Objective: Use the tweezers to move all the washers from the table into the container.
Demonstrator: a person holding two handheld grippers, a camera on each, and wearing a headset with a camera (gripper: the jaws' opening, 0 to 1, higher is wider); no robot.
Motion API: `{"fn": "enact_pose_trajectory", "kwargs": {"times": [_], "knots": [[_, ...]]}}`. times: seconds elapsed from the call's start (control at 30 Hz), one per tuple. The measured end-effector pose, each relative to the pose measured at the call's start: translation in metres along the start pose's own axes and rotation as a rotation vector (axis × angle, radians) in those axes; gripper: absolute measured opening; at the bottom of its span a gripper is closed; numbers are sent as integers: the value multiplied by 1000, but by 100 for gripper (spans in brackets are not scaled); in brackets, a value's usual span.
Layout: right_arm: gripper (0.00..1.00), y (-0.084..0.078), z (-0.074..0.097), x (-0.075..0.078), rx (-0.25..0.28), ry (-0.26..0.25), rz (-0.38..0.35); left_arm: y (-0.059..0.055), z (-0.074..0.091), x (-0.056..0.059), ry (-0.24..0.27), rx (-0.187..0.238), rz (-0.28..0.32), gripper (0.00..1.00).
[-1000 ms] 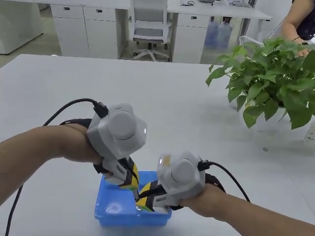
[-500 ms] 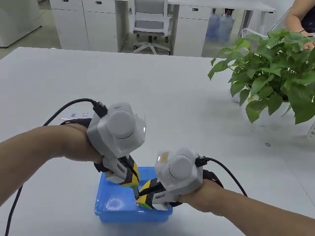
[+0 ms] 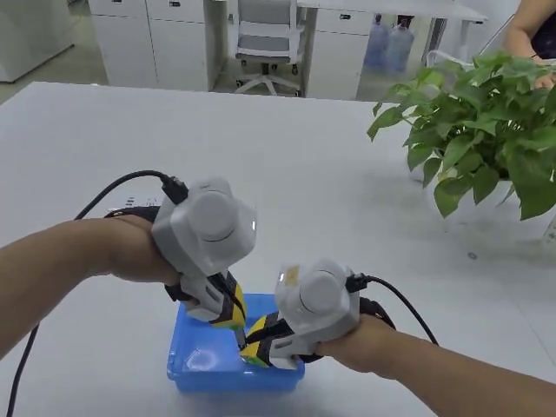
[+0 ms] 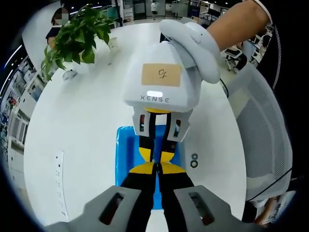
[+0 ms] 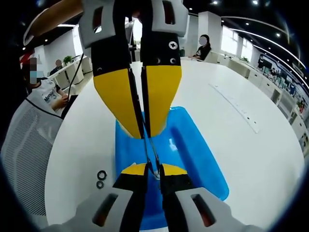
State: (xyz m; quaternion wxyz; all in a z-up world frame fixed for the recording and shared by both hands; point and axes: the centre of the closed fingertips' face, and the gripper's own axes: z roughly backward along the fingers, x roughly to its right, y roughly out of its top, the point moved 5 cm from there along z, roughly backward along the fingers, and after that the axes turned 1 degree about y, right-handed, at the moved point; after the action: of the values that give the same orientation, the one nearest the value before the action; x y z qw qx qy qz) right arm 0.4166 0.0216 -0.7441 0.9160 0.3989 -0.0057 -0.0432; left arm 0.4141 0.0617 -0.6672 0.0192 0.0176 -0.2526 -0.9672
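Staying over container (image 5: 193,154), left gripper (image 4: 157,166) and right gripper (image 5: 153,170) fingers seemingly pinch tweezers (image 5: 150,154); 2 washers (image 5: 101,179) outside.

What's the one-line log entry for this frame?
left gripper: shut on tweezers | right gripper: shut on tweezers | both above blue container | two washers on table beside it

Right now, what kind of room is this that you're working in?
Probably an office or lab workroom: there is a big white table, a grey swivel office chair beside white drawer cabinets behind it, and a leafy green potted plant on the table.
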Motion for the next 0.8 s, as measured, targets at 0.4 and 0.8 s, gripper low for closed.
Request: {"fn": "enact_pose_trajectory", "kwargs": {"times": [0.4, 0.8], "knots": [[11, 11, 11, -7, 22, -17, 25, 6, 15, 5, 12, -5, -12, 6], [11, 24, 25, -20, 51, -37, 37, 16, 33, 20, 22, -14, -39, 5]]}}
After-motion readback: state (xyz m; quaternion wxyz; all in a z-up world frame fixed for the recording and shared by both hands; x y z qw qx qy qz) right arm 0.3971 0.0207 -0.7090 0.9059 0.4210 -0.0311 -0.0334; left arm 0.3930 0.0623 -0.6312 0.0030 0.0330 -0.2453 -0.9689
